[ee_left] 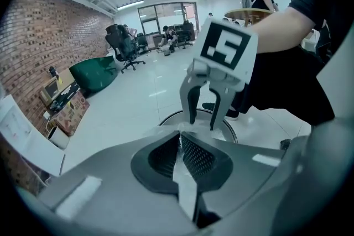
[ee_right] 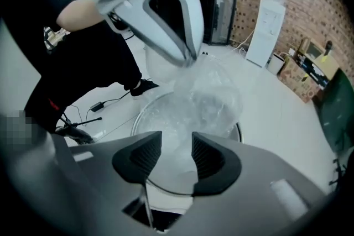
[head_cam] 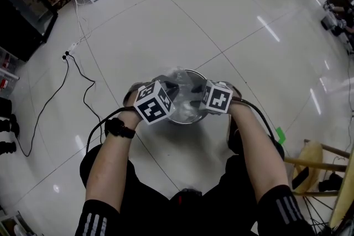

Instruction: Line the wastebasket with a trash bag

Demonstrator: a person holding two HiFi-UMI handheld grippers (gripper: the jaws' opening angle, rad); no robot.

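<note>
Over wastebasket (rim mostly hidden): left gripper pinches trash bag; right gripper jaws apart.

Left gripper, right gripper close together over wastebasket; clear trash bag bunched between.

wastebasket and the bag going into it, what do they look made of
The round grey wastebasket is probably metal: its thin rim looks silvery with a dull sheen, though painted plastic can't be ruled out. The clear trash bag looks like thin plastic film. It is glossy, crinkled, and see-through enough that the basket shows behind it.
</note>
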